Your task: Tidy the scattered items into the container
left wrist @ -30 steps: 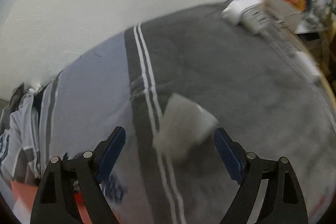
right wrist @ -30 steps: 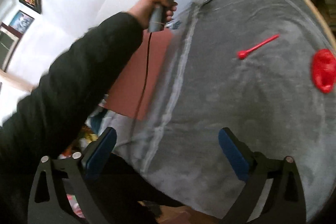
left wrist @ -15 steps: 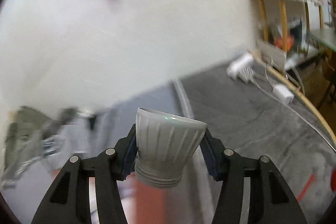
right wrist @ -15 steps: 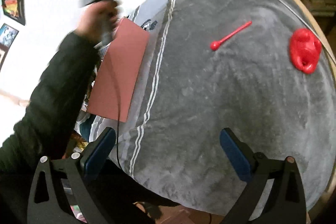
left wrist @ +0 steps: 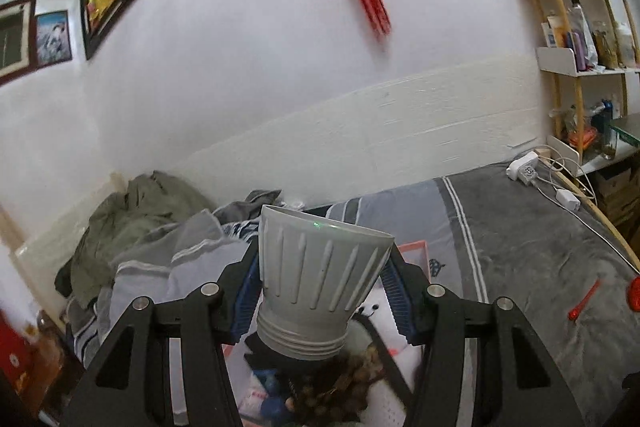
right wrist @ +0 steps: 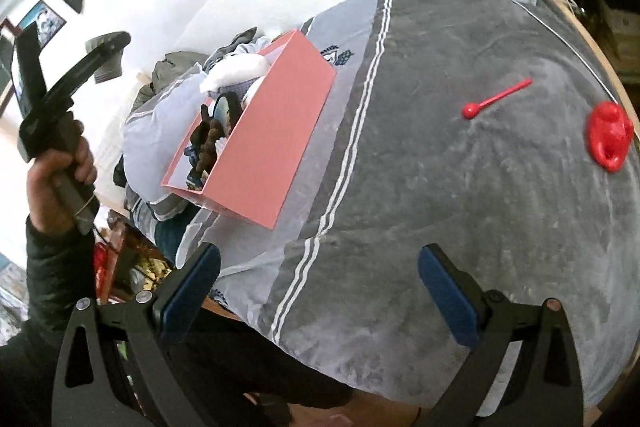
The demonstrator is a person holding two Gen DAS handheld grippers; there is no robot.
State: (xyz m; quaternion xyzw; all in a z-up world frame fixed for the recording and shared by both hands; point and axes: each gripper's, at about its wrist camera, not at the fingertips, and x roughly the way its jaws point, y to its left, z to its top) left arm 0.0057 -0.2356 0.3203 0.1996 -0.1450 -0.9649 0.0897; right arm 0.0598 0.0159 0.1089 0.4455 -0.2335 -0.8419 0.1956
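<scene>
My left gripper (left wrist: 320, 291) is shut on a grey ribbed lamp housing (left wrist: 316, 275), held in the air above the pink box (left wrist: 416, 251). In the right wrist view the same housing (right wrist: 108, 61) shows at the far left, high above the pink box (right wrist: 276, 147), which holds a white plush and several dark items. My right gripper (right wrist: 320, 287) stands open and empty over the grey blanket. A red spoon (right wrist: 494, 101) and a red knobbly toy (right wrist: 608, 137) lie on the blanket at the right.
A pile of clothes (left wrist: 144, 227) lies left of the box. A white power strip (left wrist: 524, 167) and charger with cables sit at the bed's far corner. Shelves (left wrist: 576, 67) stand at the right. The bed's wooden edge (right wrist: 600, 59) runs along the right.
The left gripper closed on the grey housing, lifted it off the blanket and swung it left over the pink box. The right gripper shifted only slightly.
</scene>
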